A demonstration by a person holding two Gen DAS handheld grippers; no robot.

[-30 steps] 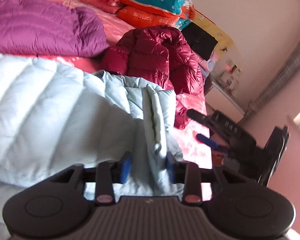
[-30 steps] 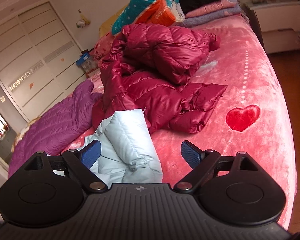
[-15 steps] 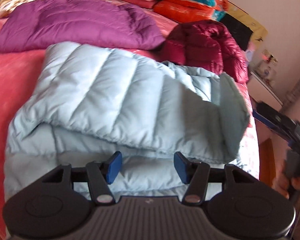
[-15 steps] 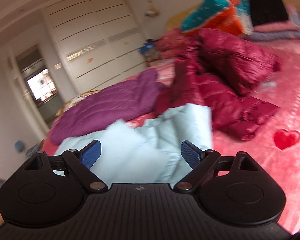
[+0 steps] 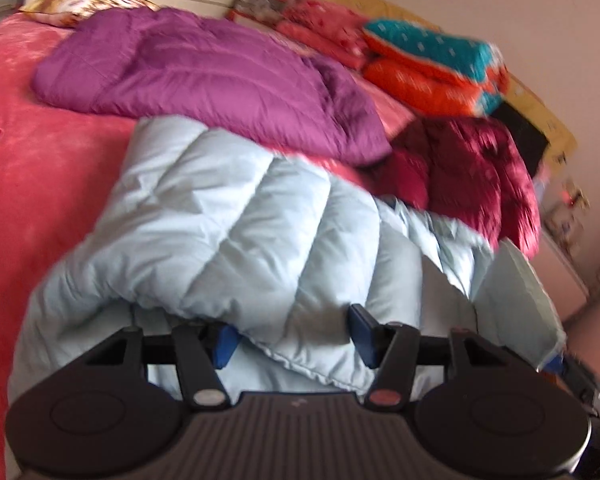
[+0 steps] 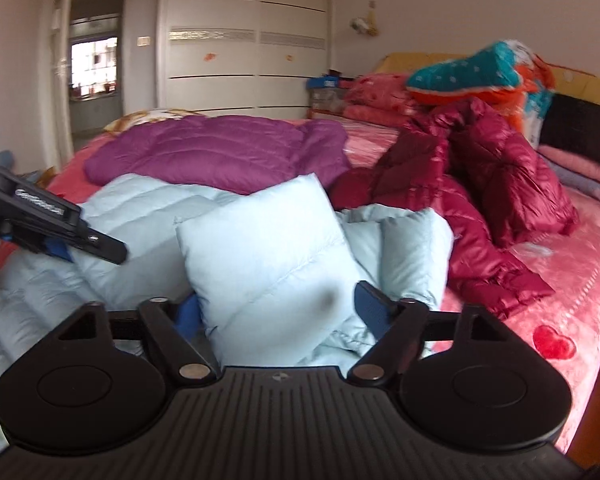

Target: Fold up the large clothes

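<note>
- While the pale blue down jacket (image 5: pixel 236 240) lies folded over itself on the pink plush bedspread (image 5: pixel 32 184), both grippers sit at its near edge.
- Left gripper (image 5: pixel 292 334): its blue pads (image 5: pixel 362 330) stand partly apart with the jacket's folded hem bulging between them; the left pad is tucked under the fabric, and I cannot tell whether the pads press on it.
- Right gripper (image 6: pixel 286 308): its jaws are closing around a puffy, pillow-like fold of the same jacket (image 6: pixel 268 248). The right pad (image 6: pixel 372 308) shows a gap from the cloth, while the left pad is half hidden behind the fold.
- From the right wrist view, the left gripper (image 6: pixel 80 240) reaches in from the left over the jacket's quilted panel.
- A purple down coat (image 5: pixel 204 76) lies flat just behind the blue jacket.
- A dark red puffer jacket (image 6: pixel 488 184) is heaped to the right, touching the blue one's far edge.
- Teal-and-orange bedding (image 5: pixel 432 64) is stacked near the headboard.
- White wardrobe doors (image 6: pixel 244 36) stand beyond the bed.
</note>
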